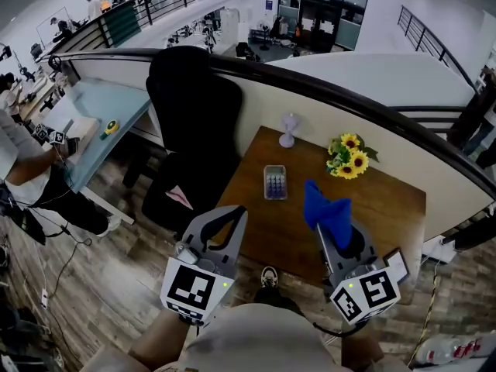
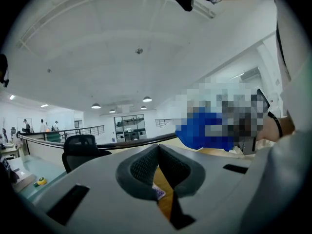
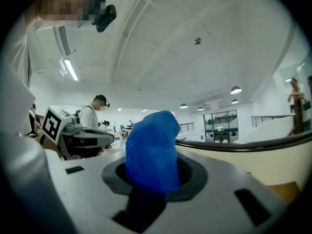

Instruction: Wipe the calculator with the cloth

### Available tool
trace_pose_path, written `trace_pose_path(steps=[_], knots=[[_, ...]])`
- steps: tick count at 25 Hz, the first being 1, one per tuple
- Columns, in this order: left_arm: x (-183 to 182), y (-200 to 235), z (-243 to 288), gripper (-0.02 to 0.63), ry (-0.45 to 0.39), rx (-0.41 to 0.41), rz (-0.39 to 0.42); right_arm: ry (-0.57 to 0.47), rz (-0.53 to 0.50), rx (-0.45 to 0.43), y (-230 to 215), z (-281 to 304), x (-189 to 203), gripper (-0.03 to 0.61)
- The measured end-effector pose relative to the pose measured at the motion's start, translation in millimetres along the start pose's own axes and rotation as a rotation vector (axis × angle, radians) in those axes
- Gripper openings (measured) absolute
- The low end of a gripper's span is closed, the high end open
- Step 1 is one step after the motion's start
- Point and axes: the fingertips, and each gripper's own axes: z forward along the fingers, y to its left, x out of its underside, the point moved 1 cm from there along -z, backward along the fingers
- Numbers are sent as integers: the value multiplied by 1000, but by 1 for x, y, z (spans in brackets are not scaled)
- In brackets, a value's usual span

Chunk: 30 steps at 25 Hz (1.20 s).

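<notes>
Head view takes in one calculator [image 1: 274, 182], one blue cloth [image 1: 325, 211], two tongs, one bunch of sunflowers [image 1: 349, 155], one small pale ornament [image 1: 288, 130] and one black office chair [image 1: 190, 122]. The calculator lies flat on the wooden surface [image 1: 387, 208], about midway across it.

The left tongs [image 1: 236, 211] hang nearer the person than the calculator and a little to its left, clearly apart from it. Their two jaws meet at the tips with nothing caught between them. The left gripper view shows only a sliver of the calculator through the gap below the pads.

The right tongs [image 1: 339, 239] sit to the right of the calculator, also on the person's side and not touching it. Their jaws are closed on the cloth, which stands up out of them in a bunched fold. The cloth's top is level with the calculator's near edge.

The ornament stands beyond the calculator at the far edge, the sunflowers beyond it and to the right, and the chair to its left, off the surface.

Each of the tongs carries a cube with black-and-white square patterns. Print on the calculator keys is too small to read.
</notes>
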Motion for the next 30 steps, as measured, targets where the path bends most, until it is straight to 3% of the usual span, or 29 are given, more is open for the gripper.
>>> trace_pose_path(steps=[8,16,30], knots=[[-5,19,91,6,37,-46,-6,15,9,-65,-76,62,-6,123],[2,21,146,6,80,-68,4,42,32,-95,-128,93,8,123],[22,48,175,6,134,-39,-5,94,67,-69,-146,129,24,123]])
